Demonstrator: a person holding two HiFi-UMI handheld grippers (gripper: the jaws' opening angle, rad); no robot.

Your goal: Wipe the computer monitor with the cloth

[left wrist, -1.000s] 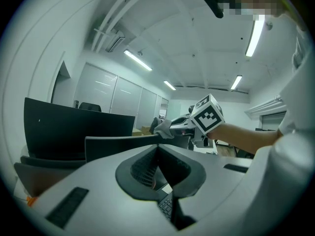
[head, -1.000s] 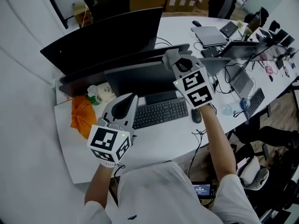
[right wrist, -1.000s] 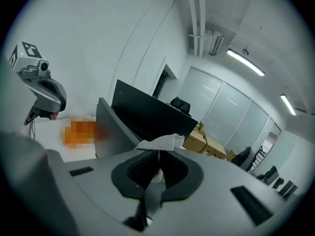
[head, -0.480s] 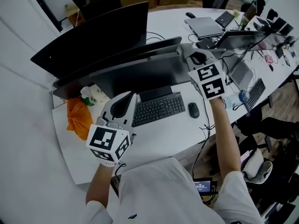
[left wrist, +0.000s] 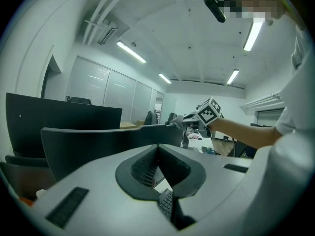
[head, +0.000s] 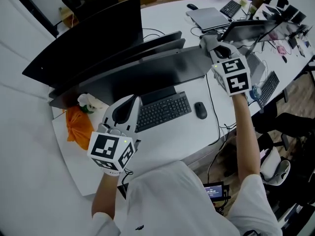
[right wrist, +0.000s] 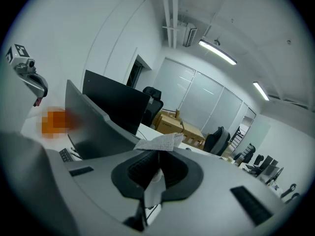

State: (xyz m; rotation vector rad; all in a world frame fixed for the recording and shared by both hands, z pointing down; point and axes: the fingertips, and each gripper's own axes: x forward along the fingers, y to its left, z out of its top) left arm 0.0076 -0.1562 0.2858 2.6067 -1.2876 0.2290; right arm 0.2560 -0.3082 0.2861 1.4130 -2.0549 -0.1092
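Two grippers are in view. The right gripper [head: 210, 42] is at the right end of the near monitor [head: 147, 75], up at its top edge, and its jaws are pinched on one white cloth [right wrist: 160, 142]. A fold of the cloth sticks out above the pads. Whether the cloth touches the screen cannot be told.

The left gripper [head: 131, 101] hangs over the desk [head: 197, 132], near the keyboard's left end. Its jaws are closed together with nothing between them.

One keyboard [head: 162, 111] lies in front of the monitor, and one mouse [head: 200, 110] lies just right of it. Two more keyboards and one more mouse lie farther off on the desk, beyond and to the right. One large back screen [head: 83, 38] stands behind the monitor, with thin dark edges between the two; their number cannot be told. One orange bundle [head: 78, 127] lies at the desk's left end, beside the monitor's left end.

A second ago the right gripper was nearer the middle of the monitor's top edge. Half a second ago it was farther right, and now it is at the right corner. The mouse was partly behind the right arm then and now shows clear. The left gripper has kept its place by the keyboard, closed as before.
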